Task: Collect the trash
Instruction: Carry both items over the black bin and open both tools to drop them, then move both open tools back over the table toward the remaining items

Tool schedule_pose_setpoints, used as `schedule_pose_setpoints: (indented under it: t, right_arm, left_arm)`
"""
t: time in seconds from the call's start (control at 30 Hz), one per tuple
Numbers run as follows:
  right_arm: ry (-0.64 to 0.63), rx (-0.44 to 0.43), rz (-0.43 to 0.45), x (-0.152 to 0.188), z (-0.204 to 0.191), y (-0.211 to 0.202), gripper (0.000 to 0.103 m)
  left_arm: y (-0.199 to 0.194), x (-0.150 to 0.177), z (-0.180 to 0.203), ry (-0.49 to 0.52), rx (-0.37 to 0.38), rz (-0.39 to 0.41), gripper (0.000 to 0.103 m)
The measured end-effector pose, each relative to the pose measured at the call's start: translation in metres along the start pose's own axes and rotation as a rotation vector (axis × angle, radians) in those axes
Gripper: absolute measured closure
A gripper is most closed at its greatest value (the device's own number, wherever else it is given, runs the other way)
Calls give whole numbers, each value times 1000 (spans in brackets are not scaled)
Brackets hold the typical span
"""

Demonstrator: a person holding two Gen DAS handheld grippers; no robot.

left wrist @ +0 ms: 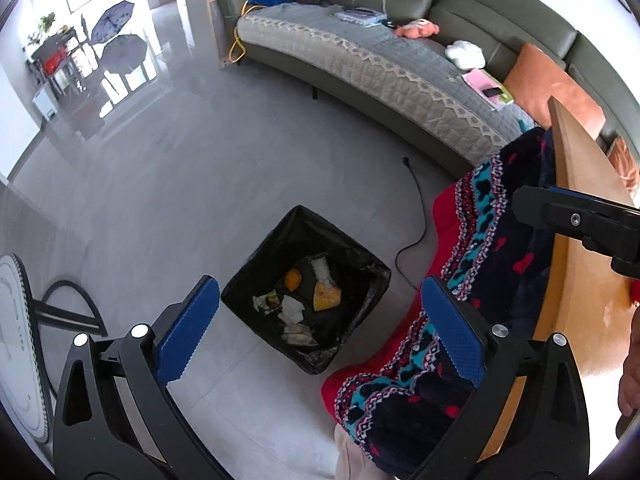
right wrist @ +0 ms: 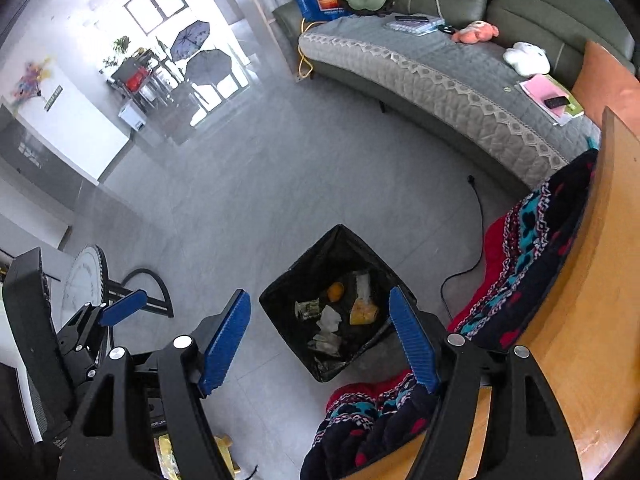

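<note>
Above the lined trash bin [left wrist: 306, 288] on the floor, our left tool [left wrist: 316, 324] and right tool [right wrist: 320, 338] hang released, empty; scraps lie inside. Next, we judge, comes fetching more.

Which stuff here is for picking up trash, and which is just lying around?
For the job:
- bin with black liner
- scraps inside it
- left gripper, open, empty
- right gripper, open, empty

Just lying about:
- patterned blanket
- sofa
- pink toy
- black cable
- umbrellas
</note>
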State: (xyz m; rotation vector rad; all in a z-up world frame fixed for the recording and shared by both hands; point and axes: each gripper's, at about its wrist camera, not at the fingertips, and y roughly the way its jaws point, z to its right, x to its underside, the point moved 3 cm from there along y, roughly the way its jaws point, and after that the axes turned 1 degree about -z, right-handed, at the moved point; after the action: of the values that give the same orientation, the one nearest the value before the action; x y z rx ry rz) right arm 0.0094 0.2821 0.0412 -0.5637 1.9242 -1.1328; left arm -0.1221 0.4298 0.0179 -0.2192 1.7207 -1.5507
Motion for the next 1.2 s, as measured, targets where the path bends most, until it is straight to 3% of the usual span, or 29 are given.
schedule_pose_setpoints:
  t: [0.27, 0.6, 1.2]
  right_arm:
    - [61, 29, 49, 20, 40, -40, 30]
    - [174, 82, 133, 52, 104, -97, 30]
    - [509, 337, 210, 148, 279, -182, 30]
  left_arm:
    - [-17, 0, 48, 78, 32, 33, 5]
    - [-35, -1, 134, 215, 116, 56, 5]
    - [-37, 19, 314, 483, 245, 24, 5]
